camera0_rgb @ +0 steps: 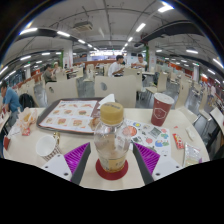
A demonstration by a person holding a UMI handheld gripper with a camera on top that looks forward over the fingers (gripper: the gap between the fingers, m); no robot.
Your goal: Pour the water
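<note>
A clear, glossy plastic bottle (111,140) stands between the gripper's (112,158) matt purple pads (77,156), on a smooth red coaster (111,170). The table (180,135) is smooth, pale and slightly shiny. A paper cup (161,108) has a printed red wall. The menu sheet (68,116) looks glossy, like laminated paper.

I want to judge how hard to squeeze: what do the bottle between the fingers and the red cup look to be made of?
The bottle looks like clear, glossy thin plastic: the table shows through its body, under a yellowish cap. The red cup looks like printed paper with a white rim, though coated plastic is possible. The gripper fingers flank the bottle.
</note>
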